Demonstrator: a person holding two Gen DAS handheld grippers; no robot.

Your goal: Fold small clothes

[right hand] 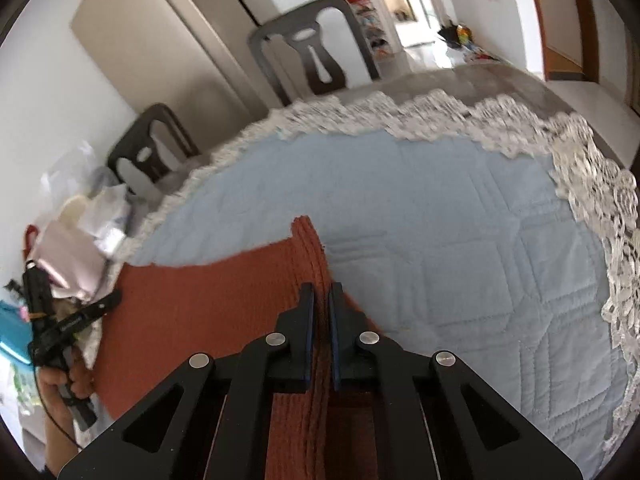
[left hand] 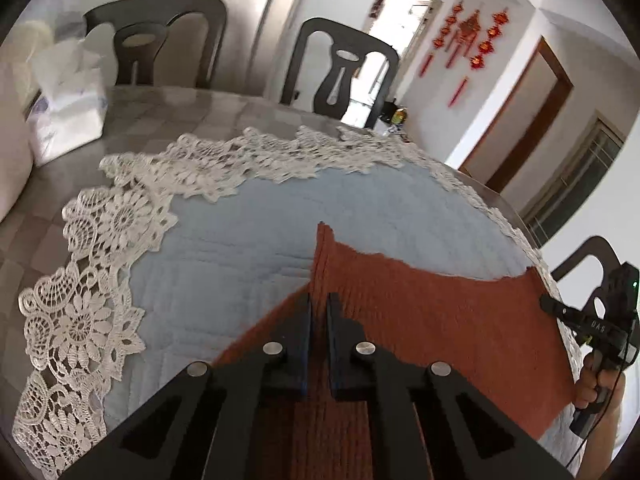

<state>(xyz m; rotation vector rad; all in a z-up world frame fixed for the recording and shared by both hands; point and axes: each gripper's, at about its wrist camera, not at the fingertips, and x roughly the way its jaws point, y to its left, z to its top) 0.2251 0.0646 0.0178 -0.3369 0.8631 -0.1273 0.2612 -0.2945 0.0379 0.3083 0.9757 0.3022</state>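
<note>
The left tongs [left hand: 319, 300] pointed steeply down at the counter [left hand: 168, 112], their jaws drawn narrow and pinching one corner of the rust-red knitted cloth [left hand: 420, 312], which rose in a ridge between the pads. To their left lay open blue quilted cover [left hand: 224, 248], then the white lace trim [left hand: 88, 320], and a tissue pack [left hand: 68, 112] stood well apart at the far left edge. Two dark chairs [left hand: 344, 68] stood behind the counter.

The cloth was stretched across the cover's near side between the two tools. At its other corner the right tongs [right hand: 322, 294] tilted down likewise, jaws narrow and clamped on a bunched fold of the cloth. To their right the cover [right hand: 460, 240] was bare as far as the lace [right hand: 608, 216] at the counter's rim. A hand [left hand: 596, 388] gripped the right tool's handle.
</note>
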